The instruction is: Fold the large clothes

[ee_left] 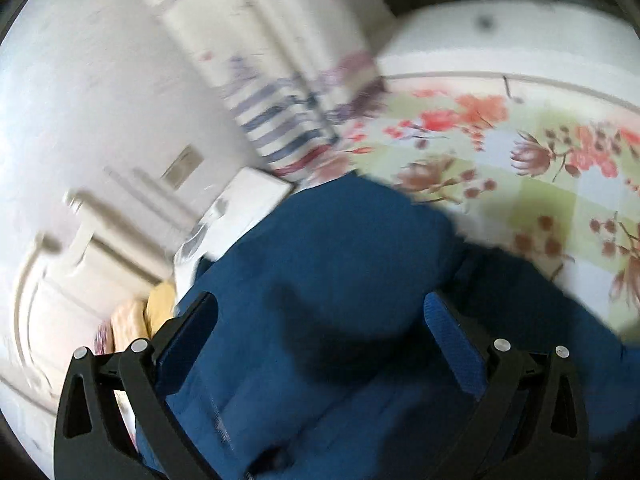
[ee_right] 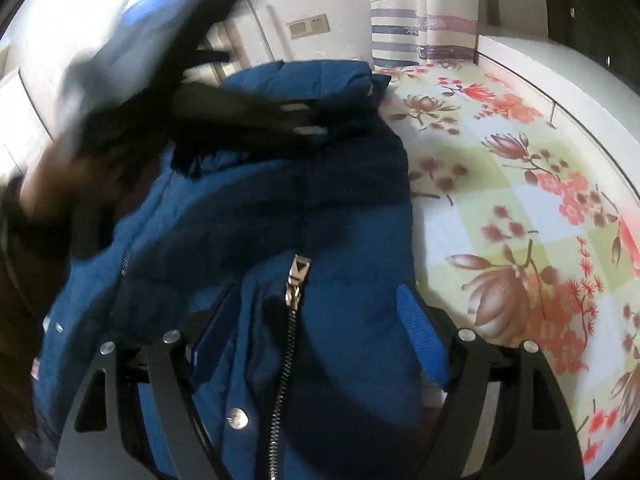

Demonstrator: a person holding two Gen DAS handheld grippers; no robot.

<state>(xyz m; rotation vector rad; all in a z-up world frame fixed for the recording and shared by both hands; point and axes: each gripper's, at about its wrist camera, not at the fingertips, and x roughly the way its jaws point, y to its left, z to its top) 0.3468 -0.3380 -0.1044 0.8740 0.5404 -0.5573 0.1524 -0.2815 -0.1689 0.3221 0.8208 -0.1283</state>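
right gripper: mine, fingers spread wide apart, gripping nothing; the jacket front bulges up between them and I can't tell if the pads touch the cloth.
left gripper: mine too, fingers also wide apart over blue cloth, clamped on nothing; this view is motion-blurred.
jacket: padded blue winter jacket, lying on the bed, bunched and partly doubled over, collar end toward the far wall.
zipper: metal pull sits mid-front, teeth run toward me, a snap button just beside them.
step: my guess, mid-fold, body pressed down and no edge in hand.
next move: I judge each gripper needs to close on a hem or side edge, then carry it across; thick padding will likely spring back, so press flat afterwards.
bedsheet: floral, green and white checks with red and pink flowers, bare on the right of the jacket.
dark blur: upper left in the right wrist view, probably my other tool, too smeared to be sure.
curtain: striped, at the far wall, near a wall switch plate.
writing: no brand, label or text readable anywhere.
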